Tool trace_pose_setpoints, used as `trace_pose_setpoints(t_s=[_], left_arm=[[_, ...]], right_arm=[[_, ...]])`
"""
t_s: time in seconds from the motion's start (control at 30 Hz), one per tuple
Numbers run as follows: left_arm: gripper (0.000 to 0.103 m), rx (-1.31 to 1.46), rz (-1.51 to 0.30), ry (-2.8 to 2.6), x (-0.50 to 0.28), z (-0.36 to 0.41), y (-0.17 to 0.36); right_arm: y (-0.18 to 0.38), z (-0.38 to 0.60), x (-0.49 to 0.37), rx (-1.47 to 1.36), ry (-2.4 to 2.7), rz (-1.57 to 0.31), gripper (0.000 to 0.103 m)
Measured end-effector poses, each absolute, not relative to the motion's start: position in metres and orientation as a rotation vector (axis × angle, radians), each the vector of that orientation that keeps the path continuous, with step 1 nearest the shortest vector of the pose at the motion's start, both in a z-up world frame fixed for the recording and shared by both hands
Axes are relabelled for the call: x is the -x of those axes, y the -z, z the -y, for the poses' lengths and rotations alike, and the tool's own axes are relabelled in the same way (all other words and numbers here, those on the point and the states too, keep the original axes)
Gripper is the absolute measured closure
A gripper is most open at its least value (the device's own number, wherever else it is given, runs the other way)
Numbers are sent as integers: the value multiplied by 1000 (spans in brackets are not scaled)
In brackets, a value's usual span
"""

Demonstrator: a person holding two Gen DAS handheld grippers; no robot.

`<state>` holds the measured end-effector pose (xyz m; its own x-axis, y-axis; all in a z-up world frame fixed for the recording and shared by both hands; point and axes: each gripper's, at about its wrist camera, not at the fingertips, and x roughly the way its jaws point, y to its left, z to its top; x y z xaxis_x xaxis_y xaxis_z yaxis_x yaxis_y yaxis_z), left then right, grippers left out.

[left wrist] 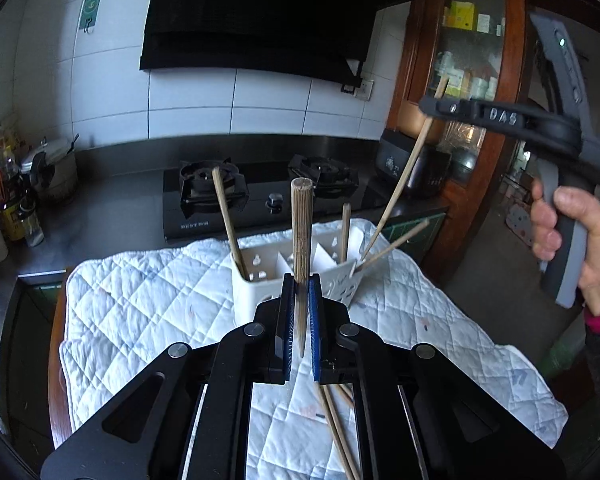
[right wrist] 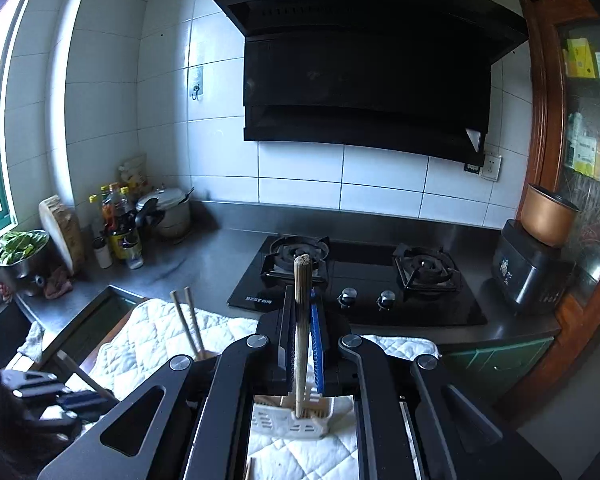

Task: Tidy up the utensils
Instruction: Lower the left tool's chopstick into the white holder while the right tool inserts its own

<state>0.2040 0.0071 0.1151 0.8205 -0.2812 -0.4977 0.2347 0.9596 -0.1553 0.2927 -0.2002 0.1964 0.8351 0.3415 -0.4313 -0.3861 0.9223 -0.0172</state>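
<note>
I have one chopstick [left wrist: 301, 248] pinched upright in my left tool [left wrist: 300, 320], jaws almost fully closed on its lower part, the blunt end up, over the middle of the quilted cloth [left wrist: 140, 300] on the surface. My right tool [right wrist: 300, 344] is closed the same way on a second chopstick [right wrist: 302, 320], held above the white holder [right wrist: 292, 420].

The holder [left wrist: 260, 280] stands on the cloth toward its far edge, with dividers inside.

Risks as I judge them: each stick is held by a narrow pinch low on its length, so it could pivot or slide out if I tilt or bump it. Coming down, a tip could catch a divider or the rim and tip the light holder over. The two tools are near each other above the same holder, so they could collide.

Counts: two chopsticks held, one per tool. Four chopsticks [left wrist: 230, 224] stand in the holder, one at the left, one in the middle, two leaning out at the right. At least two loose chopsticks [left wrist: 336, 428] lie on the cloth near its front edge, partly hidden. One holder, one cloth.
</note>
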Motion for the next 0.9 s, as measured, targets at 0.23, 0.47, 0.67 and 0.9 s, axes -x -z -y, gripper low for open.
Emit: trace_pose_setpoints(t_s=[0.23, 0.47, 0.67, 0.9], left_arm=[[97, 34, -423, 248, -220, -2, -167], [97, -4, -373, 190, -242, 5, -174], [97, 36, -435, 182, -267, -2, -150], [97, 68, -518, 183, -286, -10, -119]], right_arm=[[-169, 195, -322, 137, -356, -477, 96], [-137, 198, -337, 155, -345, -544, 96], [-125, 198, -338, 160, -348, -562, 96], [-122, 198, -338, 155, -343, -573, 96]])
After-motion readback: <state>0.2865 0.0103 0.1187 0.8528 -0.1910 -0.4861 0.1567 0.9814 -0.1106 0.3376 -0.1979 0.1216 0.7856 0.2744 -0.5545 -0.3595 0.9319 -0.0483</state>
